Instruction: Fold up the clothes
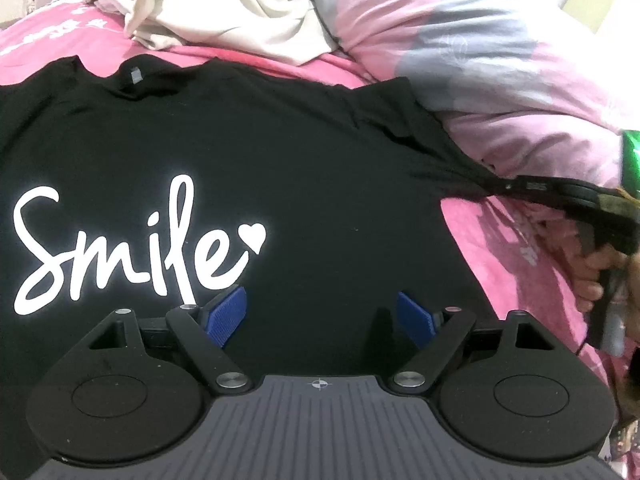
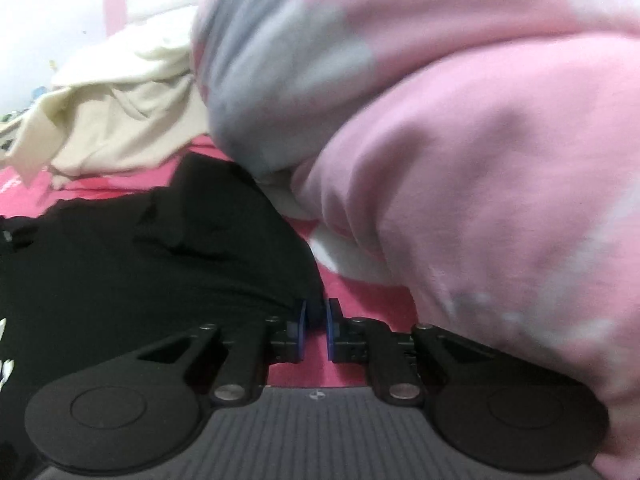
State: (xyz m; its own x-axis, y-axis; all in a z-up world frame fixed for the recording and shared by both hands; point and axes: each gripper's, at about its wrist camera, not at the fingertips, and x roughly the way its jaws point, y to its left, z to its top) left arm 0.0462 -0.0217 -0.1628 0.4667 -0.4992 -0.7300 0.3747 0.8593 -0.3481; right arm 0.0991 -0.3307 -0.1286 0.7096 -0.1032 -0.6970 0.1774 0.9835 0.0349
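Note:
A black T-shirt (image 1: 280, 160) with a white "Smile" print (image 1: 132, 244) lies flat, front up, on a pink bedsheet (image 1: 500, 248). My left gripper (image 1: 320, 316) hovers open over the shirt's lower middle, with nothing between its blue pads (image 1: 226, 316). The shirt's right sleeve (image 1: 440, 148) is drawn out to a point towards my right gripper (image 1: 508, 186), which a hand (image 1: 592, 276) holds. In the right wrist view that gripper (image 2: 316, 320) is shut, with black sleeve cloth (image 2: 160, 260) pinched between its pads (image 2: 302, 320).
A crumpled cream garment (image 1: 224, 8) lies beyond the collar, also seen as the cream garment (image 2: 120, 120) in the right wrist view. A bulky pink and grey quilt (image 1: 480, 60) is heaped right of the shirt, close above the right gripper as the quilt (image 2: 440, 160).

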